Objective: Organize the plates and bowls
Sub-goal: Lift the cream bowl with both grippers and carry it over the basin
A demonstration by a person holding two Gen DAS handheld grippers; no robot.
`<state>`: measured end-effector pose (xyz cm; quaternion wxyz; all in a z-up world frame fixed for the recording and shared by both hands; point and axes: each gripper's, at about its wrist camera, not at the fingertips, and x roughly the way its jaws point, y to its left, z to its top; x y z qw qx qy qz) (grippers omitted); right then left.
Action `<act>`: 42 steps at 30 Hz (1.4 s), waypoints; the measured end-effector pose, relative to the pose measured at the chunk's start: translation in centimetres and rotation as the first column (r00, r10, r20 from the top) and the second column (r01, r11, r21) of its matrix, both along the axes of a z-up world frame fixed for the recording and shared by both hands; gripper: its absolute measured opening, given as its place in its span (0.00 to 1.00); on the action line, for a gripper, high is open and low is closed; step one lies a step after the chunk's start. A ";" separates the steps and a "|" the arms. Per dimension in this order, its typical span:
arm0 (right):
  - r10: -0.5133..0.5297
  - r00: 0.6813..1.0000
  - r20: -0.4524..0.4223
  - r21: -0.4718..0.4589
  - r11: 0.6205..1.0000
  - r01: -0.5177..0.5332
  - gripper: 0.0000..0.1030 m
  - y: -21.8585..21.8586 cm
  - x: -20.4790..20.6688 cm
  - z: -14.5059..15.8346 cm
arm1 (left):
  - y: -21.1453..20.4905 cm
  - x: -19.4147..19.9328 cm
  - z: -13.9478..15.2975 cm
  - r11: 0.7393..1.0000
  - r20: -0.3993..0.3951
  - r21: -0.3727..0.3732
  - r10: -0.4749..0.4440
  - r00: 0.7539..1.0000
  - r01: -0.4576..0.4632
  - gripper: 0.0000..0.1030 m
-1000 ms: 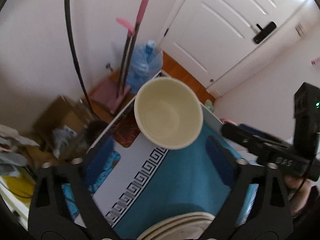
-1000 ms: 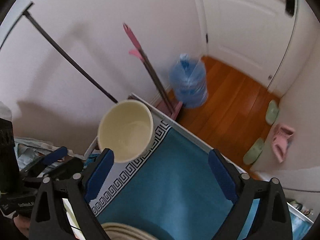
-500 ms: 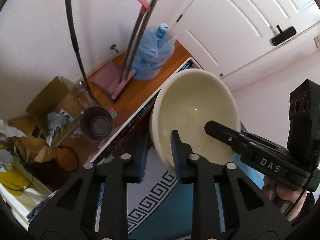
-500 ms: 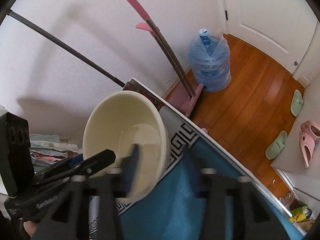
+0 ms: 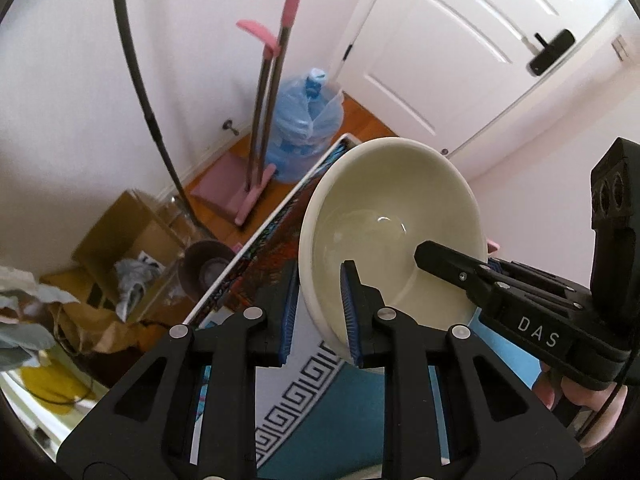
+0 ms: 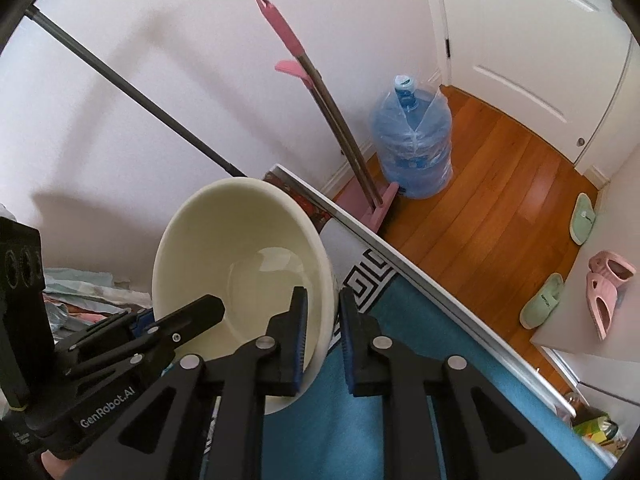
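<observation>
Now the bowl hangs clear of the surface, tilted so its mouth faces back toward both cameras, held between the two grippers. No long axis to speak of: it is round, so what matters is the rim, gripped at two places on opposite sides.

Left gripper: closed on the near-left rim, one pad outside the wall, the other inside the bowl. Bowl lies just ahead and slightly right of it. Seen from the right wrist, this gripper reaches in from the lower left, its tip inside the bowl.

Right gripper: also clamped on the rim, on the bowl's right edge, one pad inside, one outside. In the left view it comes in from the right, finger tip over the bowl's inner wall. Neither is nearer; both have contact.

Pose: both grippers point forward and down over the far edge of the surface, converging on the bowl from either side, roughly level with each other.

Judgement: the coming move turns on keeping the two rim grips opposed while the bowl travels to wherever the dishes are gathered. A pale curved edge, likely plates, shows at the bottom of the left view, near and below. Uneven motion would twist the rim out of one clamp.

Beyond: a water jug and pink mop stand on the wooden floor.
</observation>
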<state>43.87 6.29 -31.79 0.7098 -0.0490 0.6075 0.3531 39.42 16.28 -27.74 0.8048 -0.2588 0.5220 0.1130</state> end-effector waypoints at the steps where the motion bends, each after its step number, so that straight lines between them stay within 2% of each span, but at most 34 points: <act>1: -0.011 1.000 0.011 0.005 1.000 0.011 0.14 -0.4 -0.4 0.8 | -0.3 -0.1 0.6 1.000 0.014 0.010 -0.004 1.000 0.004 0.18; 10: -0.125 0.986 0.108 0.082 0.990 0.116 0.14 -6.7 -5.0 9.2 | -5.7 -3.4 8.9 0.993 0.121 0.065 -0.106 0.987 0.099 0.18; 14: -0.189 0.971 0.148 0.098 0.980 0.176 0.14 -10.9 -7.8 12.5 | -10.5 -5.6 12.3 0.980 0.160 0.096 -0.186 0.969 0.173 0.18; 20: -0.285 0.937 0.202 0.093 0.958 0.272 0.14 -19.3 -13.1 16.2 | -18.7 -9.3 14.7 0.956 0.192 0.095 -0.291 0.937 0.278 0.18; 24: -0.348 0.910 0.226 0.086 0.937 0.338 0.14 -24.9 -16.6 17.5 | -24.3 -12.4 14.8 0.935 0.196 0.076 -0.353 0.915 0.345 0.18; 28: -0.401 0.888 0.226 0.064 0.915 0.397 0.14 -30.1 -20.5 17.5 | -29.4 -15.4 14.6 0.914 0.186 0.059 -0.406 0.895 0.402 0.18; 32: -0.459 0.864 0.206 0.040 0.886 0.461 0.14 -34.2 -23.6 17.0 | -34.1 -17.5 13.6 0.874 0.149 0.037 -0.484 0.862 0.485 0.18; 37: -0.544 0.822 0.168 0.006 0.835 0.551 0.14 -38.5 -26.3 14.6 | -38.3 -18.6 11.2 0.817 0.090 0.021 -0.575 0.813 0.576 0.18; 42: -0.593 0.796 0.121 -0.032 0.800 0.600 0.14 -41.3 -27.9 11.4 | -40.8 -19.3 8.0 0.773 0.023 0.008 -0.635 0.772 0.635 0.18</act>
